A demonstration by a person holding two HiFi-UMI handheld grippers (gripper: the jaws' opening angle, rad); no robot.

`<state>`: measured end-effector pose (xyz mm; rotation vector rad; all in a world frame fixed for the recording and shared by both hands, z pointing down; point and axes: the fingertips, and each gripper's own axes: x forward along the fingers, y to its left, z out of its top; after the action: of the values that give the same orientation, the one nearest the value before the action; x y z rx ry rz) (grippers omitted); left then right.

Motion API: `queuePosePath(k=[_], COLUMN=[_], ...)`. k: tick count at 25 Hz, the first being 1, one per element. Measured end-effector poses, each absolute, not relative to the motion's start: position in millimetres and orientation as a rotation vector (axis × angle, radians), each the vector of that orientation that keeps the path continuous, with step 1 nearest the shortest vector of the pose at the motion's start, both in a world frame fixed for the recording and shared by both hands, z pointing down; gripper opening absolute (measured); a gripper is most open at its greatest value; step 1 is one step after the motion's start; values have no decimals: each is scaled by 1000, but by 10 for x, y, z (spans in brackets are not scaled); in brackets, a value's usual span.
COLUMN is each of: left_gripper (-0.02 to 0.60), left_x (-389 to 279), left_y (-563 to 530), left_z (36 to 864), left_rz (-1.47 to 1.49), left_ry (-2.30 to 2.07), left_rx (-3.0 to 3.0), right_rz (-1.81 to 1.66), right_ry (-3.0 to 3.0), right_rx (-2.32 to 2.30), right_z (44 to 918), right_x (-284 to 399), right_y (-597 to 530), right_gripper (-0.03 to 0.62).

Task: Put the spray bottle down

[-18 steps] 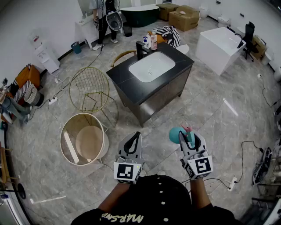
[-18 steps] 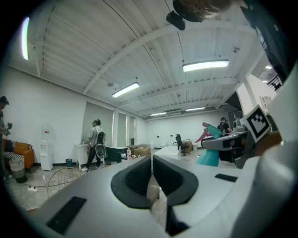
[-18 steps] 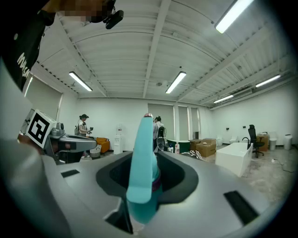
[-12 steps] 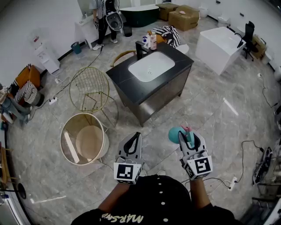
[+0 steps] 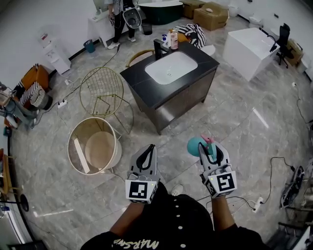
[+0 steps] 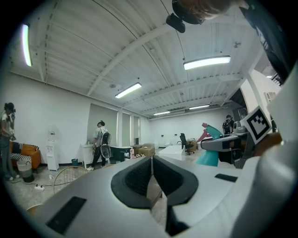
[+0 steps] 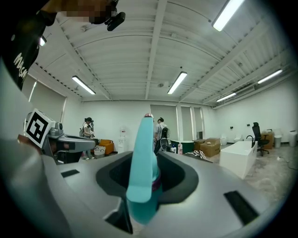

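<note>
A teal spray bottle [image 5: 196, 145] with a pink trigger is held in the air over the floor, and my right gripper [image 5: 211, 149] is shut on it. In the right gripper view the bottle [image 7: 142, 172] stands upright between the dark pads of that gripper [image 7: 146, 186]. My left gripper [image 5: 146, 157] hangs level beside it, shut with nothing in it. In the left gripper view the left gripper's [image 6: 152, 179] pads meet in a thin line, and the bottle [image 6: 209, 153] shows at the right. A black vanity [image 5: 146, 90] with a white sink [image 5: 170, 67] stands ahead.
Several bottles [image 5: 171, 39] and a black tap stand at the vanity's far edge. A gold wire chair [image 5: 101, 92] and a round basket [image 5: 93, 146] are on the floor to the left. A white bathtub [image 5: 247, 49] is at the back right, cables lie on the floor at the right, and a person [image 5: 117, 12] stands far back.
The head view has shifted a little, so the room sits slightly higher in the picture. Both grippers keep their places, and the bottle stays in the right one.
</note>
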<state>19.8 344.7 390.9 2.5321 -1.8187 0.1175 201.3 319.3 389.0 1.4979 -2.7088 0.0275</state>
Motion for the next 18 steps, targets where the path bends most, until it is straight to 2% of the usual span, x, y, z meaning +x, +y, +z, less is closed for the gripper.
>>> queuePosePath(k=[8,18], left_gripper=[21,21], left_x=[202,69], left_y=[3440,2846], left_z=[4033,3995], left_rz=[146,117], left_ry=[-1840,-1817], left_rx=[2482,2527], right_rz=[35,5], right_ry=[-2718,-2715], right_rx=[1482,1496], right_z=[3929,3881], right_x=[2083,1907], right_y=[3119,2605], right_gripper=[121,121])
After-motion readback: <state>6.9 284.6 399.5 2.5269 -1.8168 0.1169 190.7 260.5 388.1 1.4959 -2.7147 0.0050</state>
